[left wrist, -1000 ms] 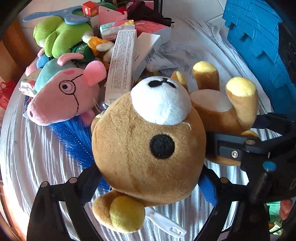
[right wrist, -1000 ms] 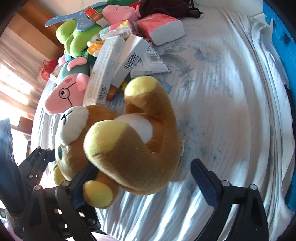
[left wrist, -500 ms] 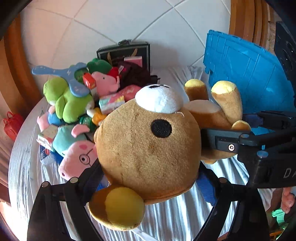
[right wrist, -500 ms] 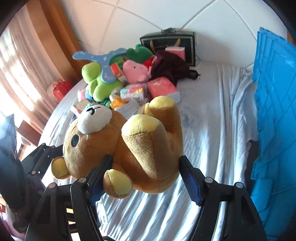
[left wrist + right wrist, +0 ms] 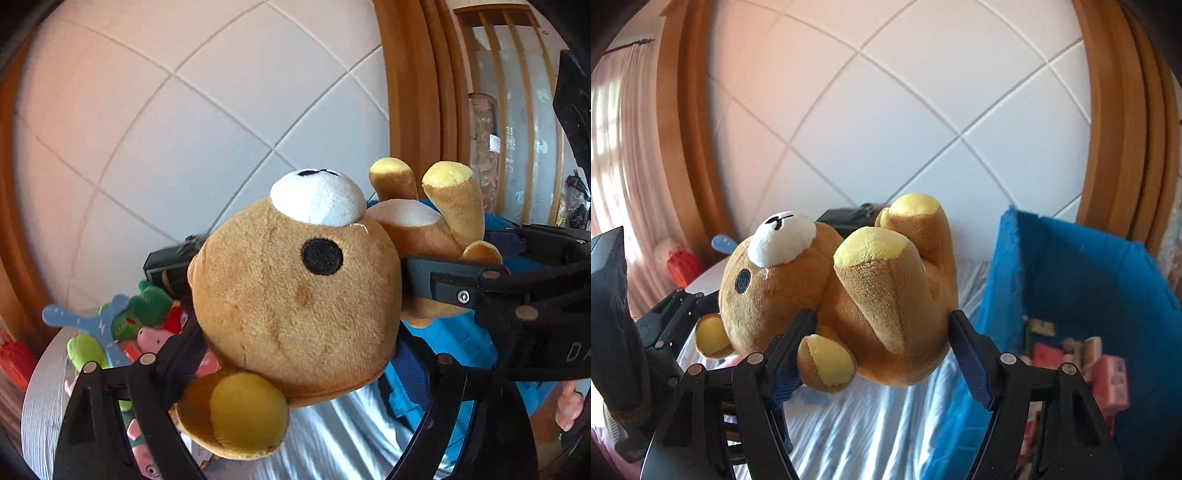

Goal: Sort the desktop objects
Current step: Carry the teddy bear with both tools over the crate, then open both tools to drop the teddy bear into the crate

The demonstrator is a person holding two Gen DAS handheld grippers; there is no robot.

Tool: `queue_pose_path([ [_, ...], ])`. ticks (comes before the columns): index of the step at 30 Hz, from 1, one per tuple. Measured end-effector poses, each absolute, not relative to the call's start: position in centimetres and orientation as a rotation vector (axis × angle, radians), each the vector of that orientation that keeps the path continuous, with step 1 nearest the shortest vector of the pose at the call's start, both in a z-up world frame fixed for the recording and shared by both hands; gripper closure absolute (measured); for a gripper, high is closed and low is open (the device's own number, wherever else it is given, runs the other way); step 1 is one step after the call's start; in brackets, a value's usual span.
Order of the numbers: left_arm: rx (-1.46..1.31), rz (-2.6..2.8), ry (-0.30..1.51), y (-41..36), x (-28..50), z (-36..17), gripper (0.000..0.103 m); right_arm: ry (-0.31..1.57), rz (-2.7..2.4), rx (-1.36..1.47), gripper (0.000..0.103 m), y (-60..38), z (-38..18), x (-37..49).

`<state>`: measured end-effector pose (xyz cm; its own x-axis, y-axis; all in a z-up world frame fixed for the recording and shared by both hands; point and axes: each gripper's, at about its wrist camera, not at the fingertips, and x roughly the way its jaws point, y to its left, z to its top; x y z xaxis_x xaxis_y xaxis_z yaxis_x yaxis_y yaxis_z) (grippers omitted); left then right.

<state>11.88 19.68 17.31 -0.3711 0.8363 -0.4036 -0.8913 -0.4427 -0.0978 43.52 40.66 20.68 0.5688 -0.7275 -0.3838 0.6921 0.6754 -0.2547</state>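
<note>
Brown plush bear [image 5: 295, 295], clamped by left tool [image 5: 295, 354] and right tool [image 5: 881, 332], now higher above the bed.

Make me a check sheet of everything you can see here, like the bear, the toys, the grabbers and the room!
Surface: table under a pale, wrinkled cloth.
Job's things: brown teddy bear held up off the cloth, lying sideways; blue crate on the right with small boxes inside.
Clutter: heap of plush toys and a black box behind the bear.
Grippers: left gripper clamps the bear's head; right gripper clamps its body.
Cables: nothing seen.
Surroundings: white tiled wall, wooden frame, pink curtain at the left, red bag.
</note>
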Motion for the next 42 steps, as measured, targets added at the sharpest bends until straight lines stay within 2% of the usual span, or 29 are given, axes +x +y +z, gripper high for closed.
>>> queue_pose_path([
  [6,-0.446,1.831,0.167,26.4,16.9,21.5,0.012,0.412,-0.985,-0.086,0.029,39.6,25.3,36.2],
  [12,-0.495,1.689,0.217,32.7,22.5,22.9,0.012,0.384,-1.116,-0.038,0.029,37.7,26.9,28.8],
  [13,-0.5,1.673,0.228,33.6,23.5,23.0,0.012,0.469,-0.947,-0.132,0.028,37.1,27.0,28.2],
  [17,-0.526,1.625,0.279,36.6,26.5,22.5,0.012,0.476,-0.986,-0.072,0.028,34.7,27.2,24.5],
  [24,-0.577,1.62,0.339,40.7,28.4,21.7,0.012,0.502,-0.992,0.0,0.028,29.7,27.7,22.4],
  [31,-0.742,1.633,0.407,45.4,27.4,19.9,0.012,0.591,-0.983,0.028,0.028,25.0,27.3,23.6],
  [34,-0.839,1.619,0.452,46.6,27.1,18.6,0.012,0.614,-0.979,0.061,0.019,23.5,26.6,24.0],
  [36,-0.898,1.6,0.465,46.8,26.6,17.7,0.012,0.622,-0.995,0.07,0.009,22.8,26.1,24.1],
  [42,-0.989,1.584,0.473,46.7,25.7,16.1,0.012,0.635,-1.018,0.111,0.0,21.7,25.8,23.7],
])
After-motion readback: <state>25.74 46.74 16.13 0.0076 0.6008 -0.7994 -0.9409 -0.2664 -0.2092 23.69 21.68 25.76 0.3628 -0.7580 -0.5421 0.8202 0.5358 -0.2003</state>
